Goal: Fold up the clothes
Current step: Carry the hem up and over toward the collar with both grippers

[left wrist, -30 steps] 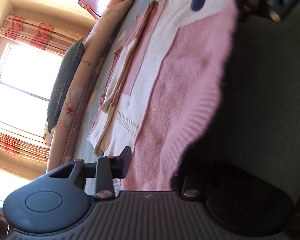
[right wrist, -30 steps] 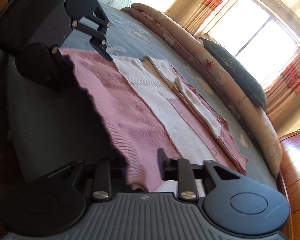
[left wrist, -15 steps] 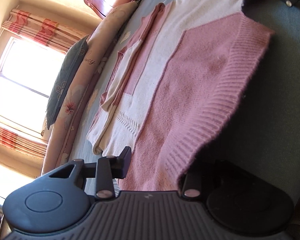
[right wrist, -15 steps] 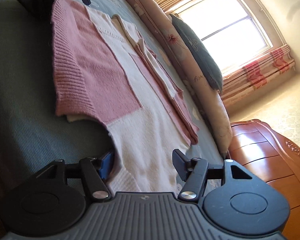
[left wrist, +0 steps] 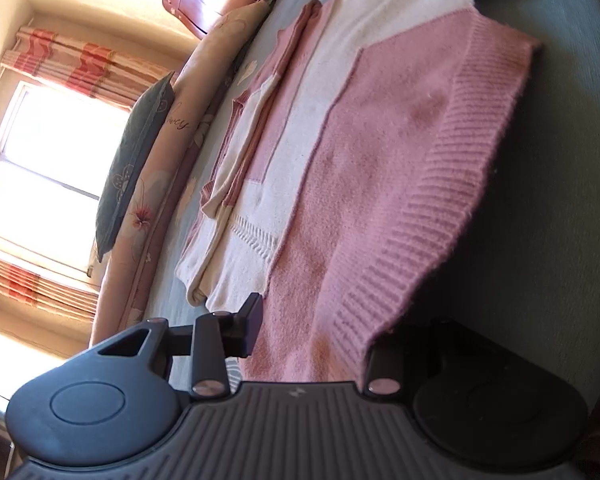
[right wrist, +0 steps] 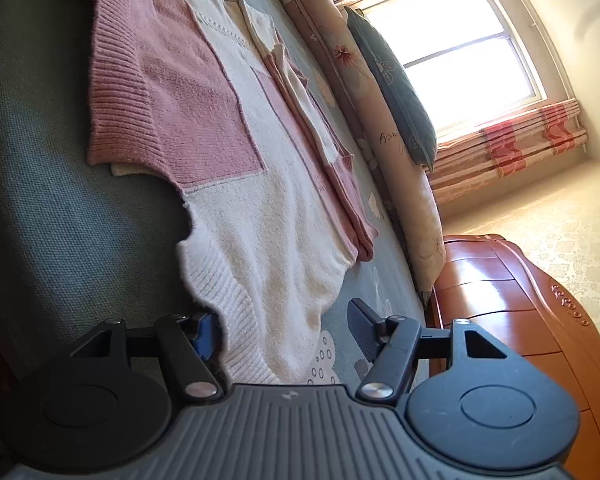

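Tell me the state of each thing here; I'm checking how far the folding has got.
Sweater: lying on the bed, partly folded, sleeves folded in.
Left tool: pink hem between its fingers, grip unclear.
Right tool: open, white hem between its fingers.
Curtains: drawn aside.

Left gripper (left wrist: 316,332): black plastic two-finger tool, seen from behind its ribbed grey body, pointing forward and somewhat downward.
Left gripper jaws: partly apart, the gap filled by the ribbed hem of a pink-and-cream knitted sweater (left wrist: 380,180).
Left gripper fingers: one dark finger (left wrist: 244,332) shows at the cloth's edge; the other is hidden under the hem, so a pinch cannot be confirmed.
Right gripper (right wrist: 284,326): matching black tool, rolled to one side, pointing forward and somewhat downward.
Right gripper jaws: wide apart, with the cream hem lying loose between them.
Right gripper fingers: blue-padded finger (right wrist: 204,336) beside the hem; ridged dark finger (right wrist: 364,328) clear of the cloth.
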